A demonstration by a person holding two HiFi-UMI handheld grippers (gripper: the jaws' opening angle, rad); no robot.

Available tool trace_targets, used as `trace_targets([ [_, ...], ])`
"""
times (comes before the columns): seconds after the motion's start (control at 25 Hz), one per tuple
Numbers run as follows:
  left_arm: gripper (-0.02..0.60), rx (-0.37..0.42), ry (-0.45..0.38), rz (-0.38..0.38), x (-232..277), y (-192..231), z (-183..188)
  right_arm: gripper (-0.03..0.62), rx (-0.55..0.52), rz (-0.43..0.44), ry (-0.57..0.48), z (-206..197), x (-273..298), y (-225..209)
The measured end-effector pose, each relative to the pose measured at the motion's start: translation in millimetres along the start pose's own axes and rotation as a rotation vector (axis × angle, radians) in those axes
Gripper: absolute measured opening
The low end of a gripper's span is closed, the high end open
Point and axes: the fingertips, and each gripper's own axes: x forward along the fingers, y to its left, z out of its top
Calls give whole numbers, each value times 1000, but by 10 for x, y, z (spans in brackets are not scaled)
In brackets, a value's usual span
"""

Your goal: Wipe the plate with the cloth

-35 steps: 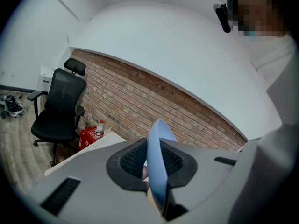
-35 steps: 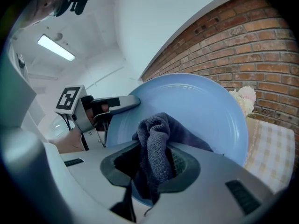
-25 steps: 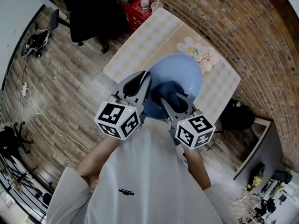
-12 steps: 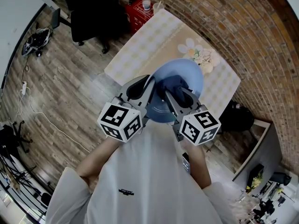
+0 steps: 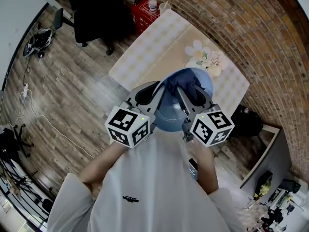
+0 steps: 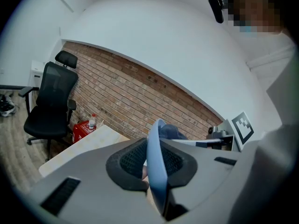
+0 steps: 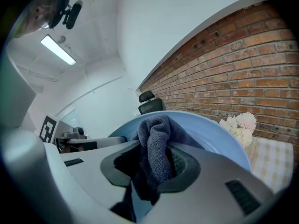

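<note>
Left gripper (image 6: pixel 153 171): pinched the plate (image 5: pixel 170 119) by its rim, on edge, over the table's (image 5: pixel 145 47) near edge.
Right gripper (image 7: pixel 154 164): squeezed the cloth (image 7: pixel 158 143) against the plate.
Danger: a hard push could have made the plate slip out and break.

One blue plate (image 7: pixel 219 134) and one dark cloth (image 7: pixel 156 143). Two grippers, the left gripper (image 6: pixel 156 169) and the right gripper (image 7: pixel 154 164), each with one marker cube (image 5: pixel 128 126). One worktop (image 5: pixel 154 47), one bunch of flowers (image 5: pixel 207 57), one red crate (image 5: pixel 141 12), one bottle (image 5: pixel 151 3), one black office chair (image 5: pixel 94 13).
</note>
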Motion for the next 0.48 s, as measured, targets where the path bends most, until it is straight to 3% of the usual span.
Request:
trace_targets([
  [0.28, 42, -3, 15, 4, 24, 0, -32, 120, 17, -24, -81, 201, -103, -101],
  [0.48, 43, -27, 35, 56, 61, 141, -58, 120, 1, 59, -138, 366, -169, 104],
])
